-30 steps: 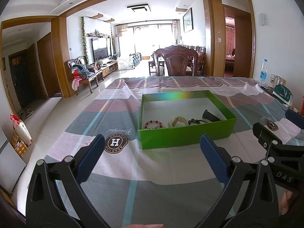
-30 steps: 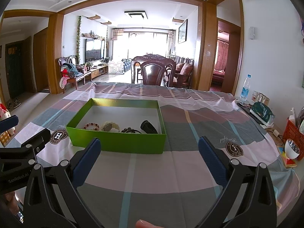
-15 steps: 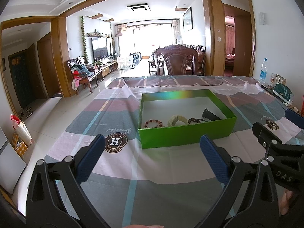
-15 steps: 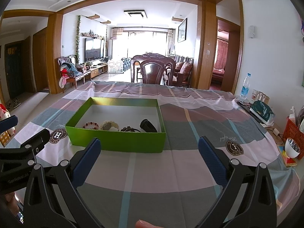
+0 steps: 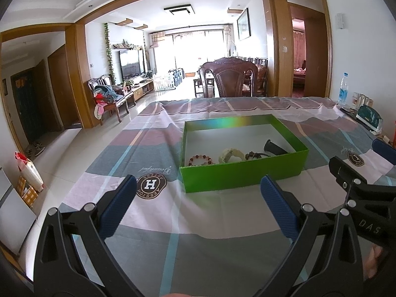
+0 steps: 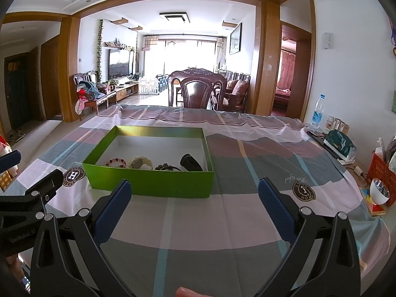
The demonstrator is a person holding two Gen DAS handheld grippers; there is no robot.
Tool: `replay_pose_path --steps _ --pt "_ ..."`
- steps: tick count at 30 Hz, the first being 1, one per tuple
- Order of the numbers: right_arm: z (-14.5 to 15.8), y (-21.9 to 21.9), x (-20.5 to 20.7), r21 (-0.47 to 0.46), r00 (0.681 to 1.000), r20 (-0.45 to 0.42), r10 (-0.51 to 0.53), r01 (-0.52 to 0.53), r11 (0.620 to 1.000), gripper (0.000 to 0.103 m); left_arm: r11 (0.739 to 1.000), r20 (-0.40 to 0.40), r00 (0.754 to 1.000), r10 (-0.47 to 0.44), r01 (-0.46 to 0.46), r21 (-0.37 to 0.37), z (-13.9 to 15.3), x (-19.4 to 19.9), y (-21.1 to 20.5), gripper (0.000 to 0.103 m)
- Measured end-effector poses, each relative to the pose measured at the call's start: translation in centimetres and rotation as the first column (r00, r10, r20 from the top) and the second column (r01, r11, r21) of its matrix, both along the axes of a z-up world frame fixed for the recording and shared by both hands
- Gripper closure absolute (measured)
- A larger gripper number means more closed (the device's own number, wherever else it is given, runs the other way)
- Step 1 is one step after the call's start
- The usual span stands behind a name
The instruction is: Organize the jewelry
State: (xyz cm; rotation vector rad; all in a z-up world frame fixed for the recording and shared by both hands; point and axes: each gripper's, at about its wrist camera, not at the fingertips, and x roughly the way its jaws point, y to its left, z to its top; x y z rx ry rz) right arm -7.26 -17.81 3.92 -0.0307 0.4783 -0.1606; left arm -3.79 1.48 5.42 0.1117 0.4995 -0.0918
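A green open box (image 5: 243,174) (image 6: 151,182) stands on the striped tablecloth ahead of both grippers. Along its near wall lie a red bead bracelet (image 5: 200,159) (image 6: 116,162), a cream bracelet (image 5: 231,154) (image 6: 141,162), a dark bead bracelet (image 5: 255,155) (image 6: 166,167) and a black object (image 5: 274,147) (image 6: 191,162). My left gripper (image 5: 199,206) is open and empty, held short of the box. My right gripper (image 6: 193,206) is open and empty, beside the left one, also short of the box.
A wooden chair (image 6: 198,91) stands at the table's far edge. At the right edge are a water bottle (image 6: 317,111), a dark green pouch (image 6: 340,146), a red basket (image 6: 380,170) and a white cup (image 6: 380,193).
Both grippers have drifted very slightly; the box sits marginally lower in the views. Nothing was taken hold of or let go.
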Motion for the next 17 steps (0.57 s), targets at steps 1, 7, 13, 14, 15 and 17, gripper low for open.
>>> replay_pose_path --steps 1,7,13,14,15,17 --pt "0.03 -0.02 -0.01 0.0 1.0 0.0 -0.001 0.001 1.0 0.003 1.0 0.0 1.0 0.0 0.0 0.001 0.0 0.0 -0.02 0.004" --pt "0.01 0.08 -0.01 0.002 1.0 -0.001 0.0 0.0 1.0 0.003 1.0 -0.003 1.0 0.0 0.0 -0.002 -0.1 0.0 0.06 0.004" --pt "-0.13 0.5 0.03 0.0 1.0 -0.006 0.005 -0.005 1.0 0.003 1.0 -0.003 1.0 0.003 -0.003 -0.008 -0.22 -0.12 0.21 0.004" --pt "-0.1 0.54 0.03 0.0 1.0 -0.006 0.005 -0.005 1.0 0.003 1.0 -0.003 1.0 0.002 -0.002 -0.006 -0.2 -0.08 0.16 0.004" --pt "-0.11 0.58 0.02 0.0 1.0 -0.007 0.005 -0.005 1.0 0.003 1.0 -0.003 1.0 0.002 -0.002 -0.005 -0.18 -0.05 0.16 0.004" --pt "-0.11 0.57 0.02 0.001 1.0 -0.007 0.004 -0.004 1.0 0.003 1.0 -0.004 1.0 0.002 -0.002 -0.005 -0.19 -0.06 0.17 0.004"
